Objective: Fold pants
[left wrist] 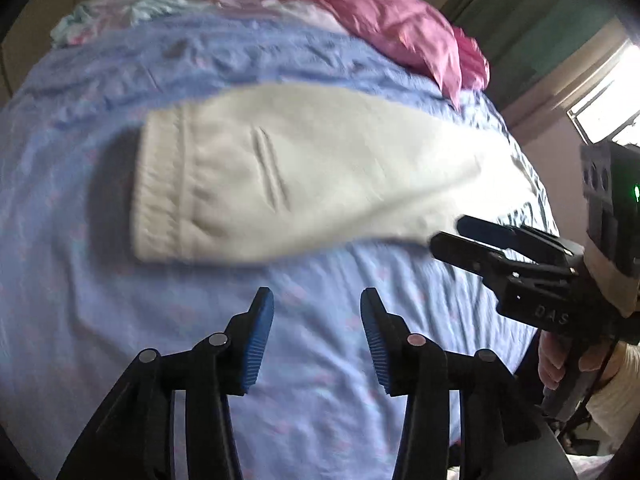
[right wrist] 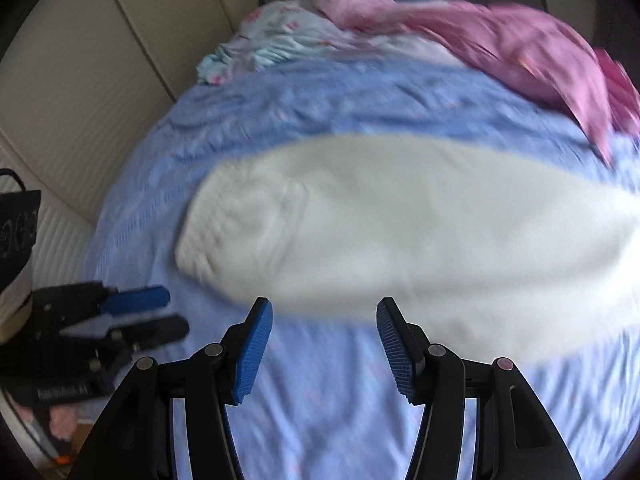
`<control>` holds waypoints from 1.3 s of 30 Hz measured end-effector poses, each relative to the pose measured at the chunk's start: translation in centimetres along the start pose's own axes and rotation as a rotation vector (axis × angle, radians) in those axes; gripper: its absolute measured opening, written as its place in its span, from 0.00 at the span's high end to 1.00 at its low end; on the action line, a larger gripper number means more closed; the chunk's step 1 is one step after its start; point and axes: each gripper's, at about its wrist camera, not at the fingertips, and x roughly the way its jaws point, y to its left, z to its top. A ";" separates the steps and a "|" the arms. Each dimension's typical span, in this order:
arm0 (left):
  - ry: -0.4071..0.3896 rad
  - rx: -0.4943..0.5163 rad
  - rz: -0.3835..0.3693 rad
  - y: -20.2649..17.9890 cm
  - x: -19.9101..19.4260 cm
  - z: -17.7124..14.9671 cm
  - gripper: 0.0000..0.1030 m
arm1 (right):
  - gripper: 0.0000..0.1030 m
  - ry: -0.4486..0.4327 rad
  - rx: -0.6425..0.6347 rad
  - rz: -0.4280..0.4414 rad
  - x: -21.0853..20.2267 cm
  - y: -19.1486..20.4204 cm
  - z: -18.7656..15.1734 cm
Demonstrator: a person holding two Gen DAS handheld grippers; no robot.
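Two grippers, both with nothing in them, and we're looking down on the white pants point(left wrist: 288, 176) stretched long across the blue bedsheet point(left wrist: 120, 340). The elastic waistband sits at the left end in both views, the legs running away to the right — seemingly already doubled leg on leg, though the blur makes us cautious on that.

What could go wrong from here? We'd say the next grab is the danger. That cloth looks soft and layered; pinch only the top layer and it peels off the one below, undoing what's been laid. Come in too fast and we could drag the whole garment across the sheet and rumple it. And there's a pink garment point(left wrist: 400, 28) heaped at the far side of the bed, near the leg end — a wide swing could snag it.

Now the hardware. Our left gripper point(left wrist: 317, 300) has its blue pads parted with bare sheet between them, just short of the near edge of the pants, touching nothing. Our right gripper point(right wrist: 324, 308) stands a touch wider, also holding nothing, its tips right at the near edge of the cloth; contact we cannot confirm through the smear.
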 end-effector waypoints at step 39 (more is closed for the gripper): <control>-0.113 -0.489 0.397 -12.1 5.2 -6.1 0.41 | 0.66 0.035 -0.228 0.143 5.7 -12.9 -4.6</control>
